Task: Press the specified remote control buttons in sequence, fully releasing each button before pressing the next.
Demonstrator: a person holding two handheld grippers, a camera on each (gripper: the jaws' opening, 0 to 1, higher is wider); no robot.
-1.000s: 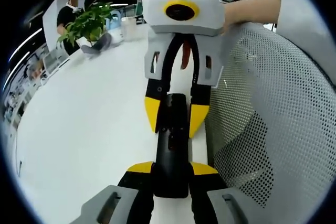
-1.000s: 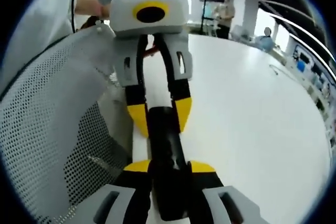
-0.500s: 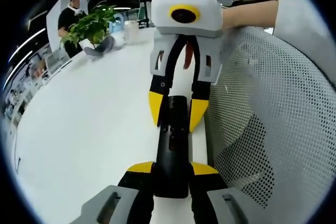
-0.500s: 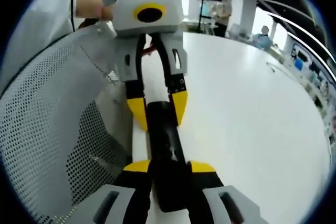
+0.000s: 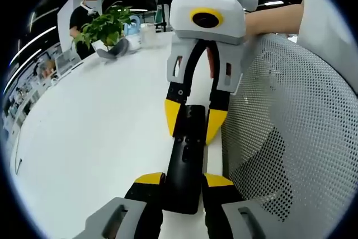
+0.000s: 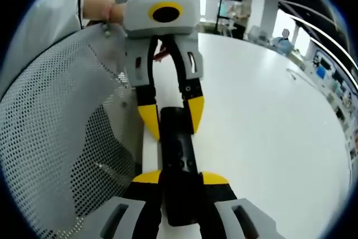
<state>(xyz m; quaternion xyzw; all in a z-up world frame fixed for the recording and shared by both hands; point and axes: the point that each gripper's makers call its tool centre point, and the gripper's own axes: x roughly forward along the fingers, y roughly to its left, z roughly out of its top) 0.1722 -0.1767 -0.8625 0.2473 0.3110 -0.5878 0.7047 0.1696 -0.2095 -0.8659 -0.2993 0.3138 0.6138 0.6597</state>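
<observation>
Apparently remote control [image 5: 184, 166] clamped at near end by left gripper [image 5: 183, 186], far end pinched by right gripper [image 5: 196, 127]; held level over white table [image 5: 89, 138], buttons upward, likely steadied for pressing.

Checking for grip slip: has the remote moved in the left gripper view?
Yes, slightly. The remote has swung its far end toward the mesh, while its near end sits as before in the left gripper.

Right tongs [image 6: 180, 178] clamping black remote [image 6: 179, 160], left tongs [image 6: 170, 117] gripping its far end, white table [image 6: 263, 121]
</observation>
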